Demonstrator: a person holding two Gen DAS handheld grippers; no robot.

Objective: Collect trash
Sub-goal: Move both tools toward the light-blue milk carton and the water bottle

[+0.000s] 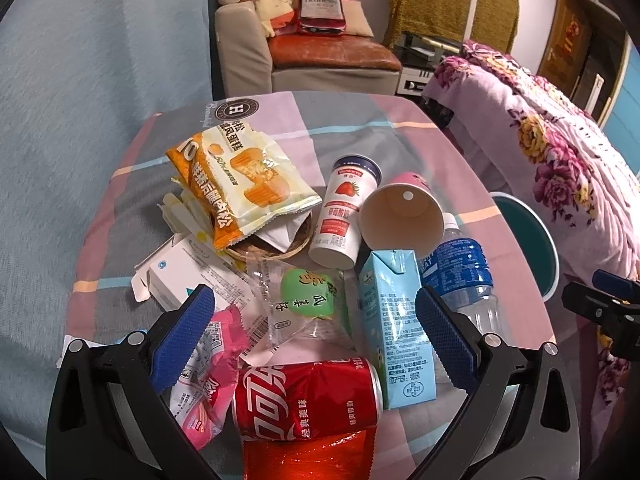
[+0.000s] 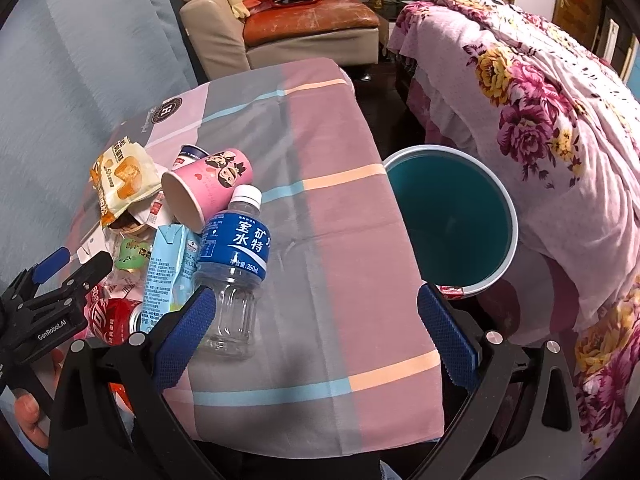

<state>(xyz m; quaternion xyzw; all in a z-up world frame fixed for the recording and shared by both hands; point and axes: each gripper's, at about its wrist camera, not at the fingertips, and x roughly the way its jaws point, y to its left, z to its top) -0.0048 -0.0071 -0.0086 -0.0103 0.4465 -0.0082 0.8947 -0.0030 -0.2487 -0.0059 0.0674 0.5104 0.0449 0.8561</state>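
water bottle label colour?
Blue with white text on the water bottle; clearest in the right wrist view.

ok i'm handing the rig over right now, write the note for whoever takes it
Left gripper: open, empty, over the trash pile.
Right gripper: open, empty, beside the water bottle.
Coke can, milk carton, paper cup, yogurt bottle and snack wrappers all lie on the table.
Bin stands off the table's right edge; nothing visible inside.
Nothing binned yet; everything is left.
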